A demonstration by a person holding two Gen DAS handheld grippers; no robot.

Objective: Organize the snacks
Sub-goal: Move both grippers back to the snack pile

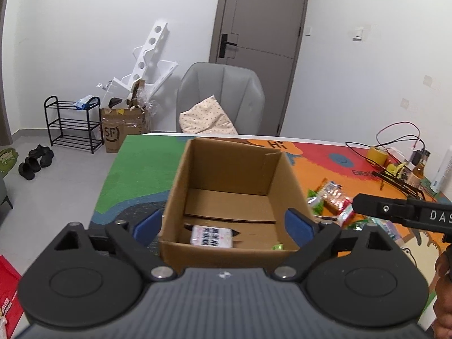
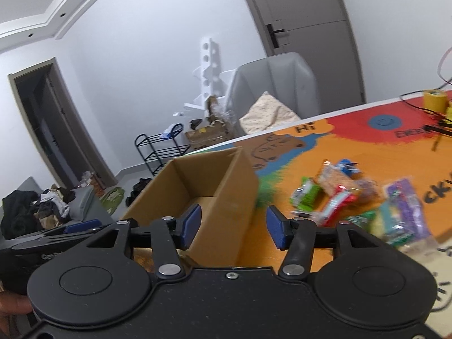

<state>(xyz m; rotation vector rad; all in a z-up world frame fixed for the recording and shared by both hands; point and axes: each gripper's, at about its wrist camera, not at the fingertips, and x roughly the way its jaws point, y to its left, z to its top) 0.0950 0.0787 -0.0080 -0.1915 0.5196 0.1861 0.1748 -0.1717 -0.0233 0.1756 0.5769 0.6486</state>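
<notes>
Though boxed [image 1: 226, 197], two snacks [image 1: 211, 236].

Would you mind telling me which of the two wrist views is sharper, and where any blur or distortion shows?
Left wrist view: sharp, the cardboard box and the packet inside it crisp, fisheye bending the walls. Right wrist view: motion-blurred, the snack pile smeared, the doorframe strongly curved.

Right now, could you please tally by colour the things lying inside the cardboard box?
White packet with dark print: 1
Small green item, partly hidden behind the near wall: 1
Total: 2 inside the cardboard box
</notes>
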